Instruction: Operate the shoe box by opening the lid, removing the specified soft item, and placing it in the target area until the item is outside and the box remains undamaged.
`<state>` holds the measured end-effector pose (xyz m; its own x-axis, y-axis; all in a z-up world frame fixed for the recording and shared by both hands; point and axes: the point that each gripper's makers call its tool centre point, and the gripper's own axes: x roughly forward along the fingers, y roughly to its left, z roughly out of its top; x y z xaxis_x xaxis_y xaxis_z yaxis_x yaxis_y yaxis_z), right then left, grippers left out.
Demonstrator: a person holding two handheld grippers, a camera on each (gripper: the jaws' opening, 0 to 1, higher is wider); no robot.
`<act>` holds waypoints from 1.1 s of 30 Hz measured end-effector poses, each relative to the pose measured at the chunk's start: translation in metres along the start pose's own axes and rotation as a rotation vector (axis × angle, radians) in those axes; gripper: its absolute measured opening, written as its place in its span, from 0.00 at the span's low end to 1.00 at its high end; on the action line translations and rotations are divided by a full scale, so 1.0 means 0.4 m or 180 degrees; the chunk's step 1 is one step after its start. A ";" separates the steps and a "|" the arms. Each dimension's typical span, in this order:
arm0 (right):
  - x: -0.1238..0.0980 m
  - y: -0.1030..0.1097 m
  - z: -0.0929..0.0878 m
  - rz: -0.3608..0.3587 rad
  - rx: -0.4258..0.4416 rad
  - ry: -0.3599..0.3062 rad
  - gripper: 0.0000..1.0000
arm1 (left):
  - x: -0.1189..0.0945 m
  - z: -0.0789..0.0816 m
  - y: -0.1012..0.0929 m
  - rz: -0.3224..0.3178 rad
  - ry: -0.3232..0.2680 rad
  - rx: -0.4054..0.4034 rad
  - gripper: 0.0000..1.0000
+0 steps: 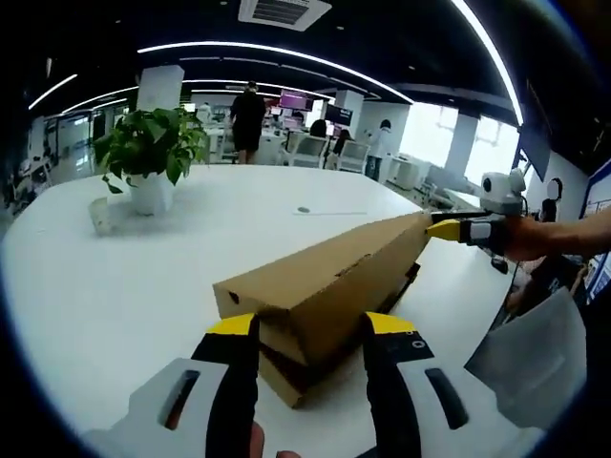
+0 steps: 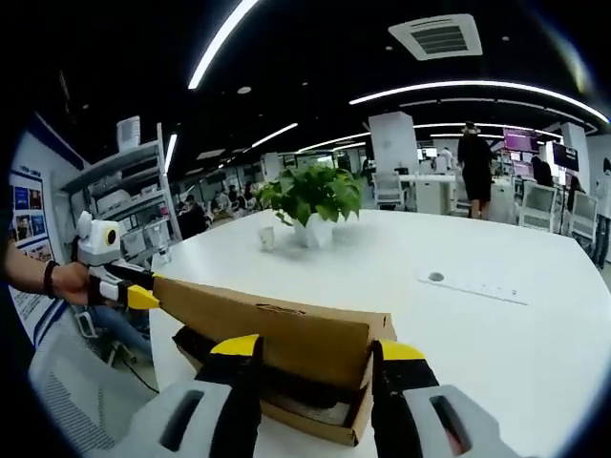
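Note:
A brown cardboard shoe box [image 1: 286,377] lies on the white table [image 1: 143,277]. Its lid [image 1: 334,277] is raised above the base, leaving a dark gap along one side. In the left gripper view my left gripper [image 1: 310,326] has its jaws wide apart, with the lid's near corner between them. My right gripper [image 1: 447,229] reaches in from the right and touches the lid's far end. In the right gripper view my right gripper [image 2: 317,349] also stands open, either side of the lid [image 2: 272,334], above the box base [image 2: 315,412]. My left gripper [image 2: 141,298] meets the far end. The box contents are hidden.
A potted green plant [image 1: 151,153] and a small cup [image 1: 99,216] stand at the table's far side. A thin white strip [image 2: 473,284] lies flat on the tabletop. Beyond are shelves [image 2: 129,205], desks, chairs and people. The table's edge [image 1: 458,315] runs close to the box.

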<state>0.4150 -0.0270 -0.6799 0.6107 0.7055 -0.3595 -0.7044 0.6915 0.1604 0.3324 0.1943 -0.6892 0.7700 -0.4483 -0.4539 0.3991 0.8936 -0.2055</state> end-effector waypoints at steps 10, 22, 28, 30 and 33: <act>0.016 -0.015 0.068 -0.0015 0.0048 -0.0166 0.42 | -0.001 0.041 0.013 0.0070 -0.0060 0.0191 0.39; 0.046 -0.030 0.141 -0.0057 0.0034 -0.0270 0.41 | -0.003 0.101 0.039 0.0456 -0.0165 0.0426 0.25; 0.057 -0.034 0.167 -0.0075 0.0012 -0.0292 0.41 | 0.003 0.127 0.073 0.0728 -0.0211 0.0529 0.15; 0.063 -0.039 0.175 -0.0072 -0.0019 -0.0290 0.41 | 0.003 0.136 0.091 0.0864 -0.0213 0.0575 0.10; 0.072 -0.045 0.189 -0.0080 -0.0025 -0.0295 0.40 | 0.008 0.150 0.099 0.0939 -0.0245 0.0534 0.08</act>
<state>0.4728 -0.0074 -0.6239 0.6588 0.6996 -0.2767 -0.6911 0.7081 0.1449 0.3806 0.2268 -0.6467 0.8971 -0.1775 -0.4046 0.2251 0.9716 0.0730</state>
